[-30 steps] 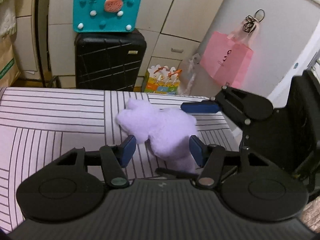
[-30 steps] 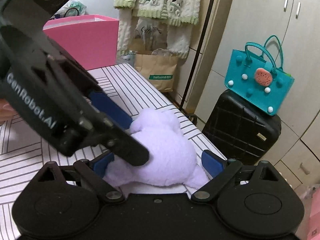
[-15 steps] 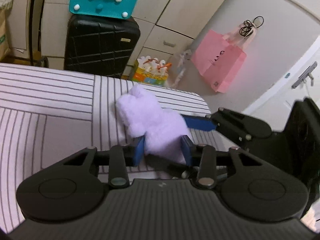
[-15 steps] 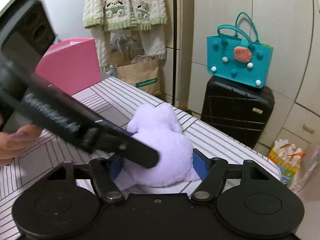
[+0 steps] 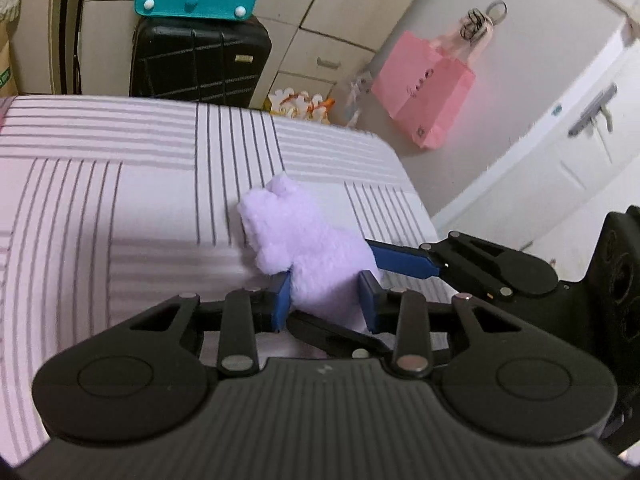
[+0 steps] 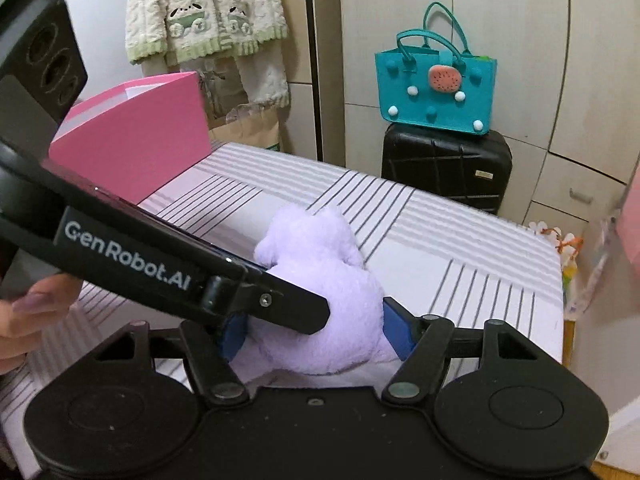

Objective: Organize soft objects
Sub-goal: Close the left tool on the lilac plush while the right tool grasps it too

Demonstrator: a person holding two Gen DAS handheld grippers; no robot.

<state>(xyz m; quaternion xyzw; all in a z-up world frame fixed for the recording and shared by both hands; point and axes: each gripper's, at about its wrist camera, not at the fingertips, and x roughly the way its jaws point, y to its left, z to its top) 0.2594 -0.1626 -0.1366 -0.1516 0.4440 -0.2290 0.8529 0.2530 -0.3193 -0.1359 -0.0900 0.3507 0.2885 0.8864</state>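
A lilac plush toy [image 5: 296,240] is held just above the striped bed [image 5: 120,208] near its far right corner. My left gripper [image 5: 325,304] is shut on the toy's lower part, blue pads pressing both sides. My right gripper [image 6: 316,328] is shut on the same plush toy [image 6: 320,280] from the other side. The left gripper's arm [image 6: 160,264] crosses the right wrist view in front of the toy. The right gripper's blue finger [image 5: 404,260] shows in the left wrist view beside the toy.
A pink box [image 6: 136,148] stands on the bed at the back left. A black suitcase [image 6: 444,168] with a teal bag [image 6: 436,92] on it stands past the bed's edge. A pink paper bag [image 5: 424,92] hangs on the wall. Cupboards stand behind.
Both grippers have closed on the plush toy, which lay free between open jaws a second ago. The toy now sits slightly raised and both views have swung round.
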